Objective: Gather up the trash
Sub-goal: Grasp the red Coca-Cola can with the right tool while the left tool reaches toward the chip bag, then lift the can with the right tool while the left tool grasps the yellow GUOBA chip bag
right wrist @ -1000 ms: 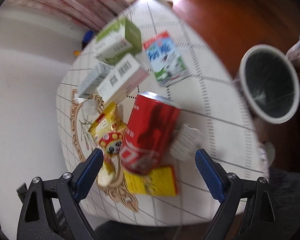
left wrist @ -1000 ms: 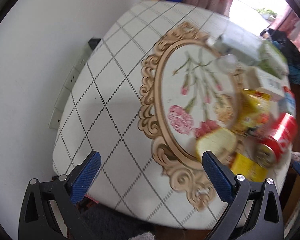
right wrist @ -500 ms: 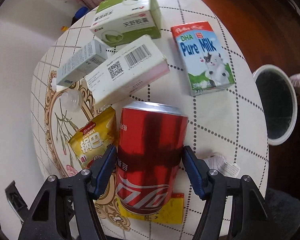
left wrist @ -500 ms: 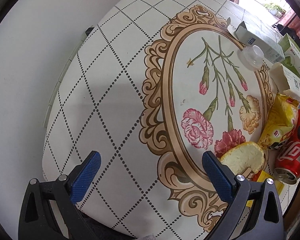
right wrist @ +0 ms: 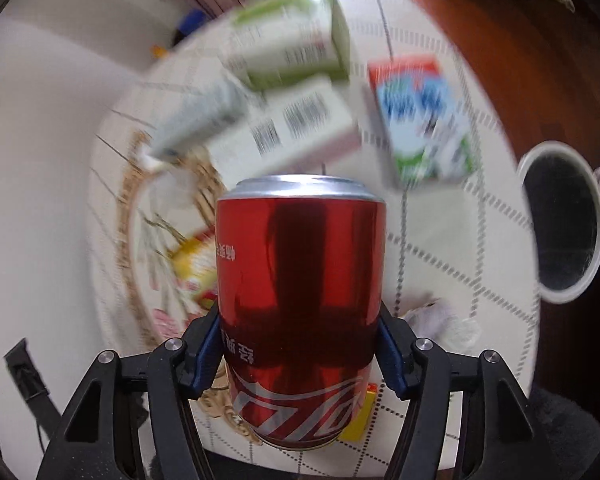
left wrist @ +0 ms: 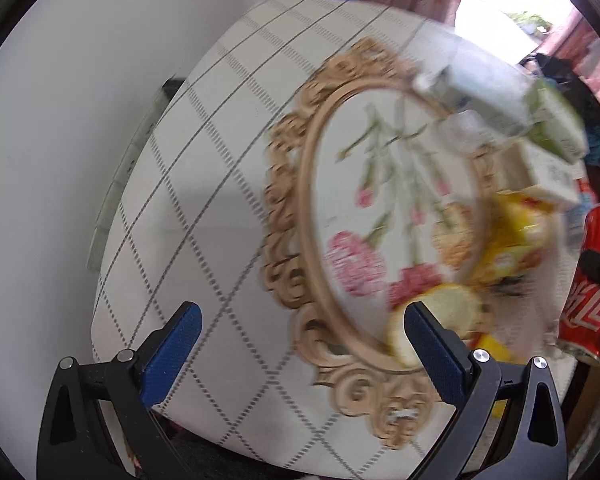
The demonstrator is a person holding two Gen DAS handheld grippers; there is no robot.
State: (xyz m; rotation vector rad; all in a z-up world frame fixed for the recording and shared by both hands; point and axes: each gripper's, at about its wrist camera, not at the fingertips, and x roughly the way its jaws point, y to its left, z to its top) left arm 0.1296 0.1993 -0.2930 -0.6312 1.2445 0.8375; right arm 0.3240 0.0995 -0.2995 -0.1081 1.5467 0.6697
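A red soda can [right wrist: 300,264] is between the blue pads of my right gripper [right wrist: 298,340]; the jaws are closing and both pads press its sides. The can stands off the round table [left wrist: 204,184] and shows at the right edge of the left wrist view as well [left wrist: 592,292]. My left gripper [left wrist: 300,320] hangs open over the table's near side with nothing between its fingers. More trash lies on the table: a yellow snack bag [left wrist: 512,236], a milk carton [right wrist: 424,116], a green box [right wrist: 288,40], a barcode box [right wrist: 296,124] and crumpled paper [right wrist: 436,320].
A white-rimmed bin [right wrist: 560,298] with a dark inside stands on the wooden floor right of the table. A pale slice of bread [left wrist: 440,320] and a yellow packet [right wrist: 360,420] lie near the table's front edge. A white wall is on the left.
My right gripper's jaws came together on the red can, which now fills the middle of its view. Both views have gone blurred; the left gripper has drawn back from the table.
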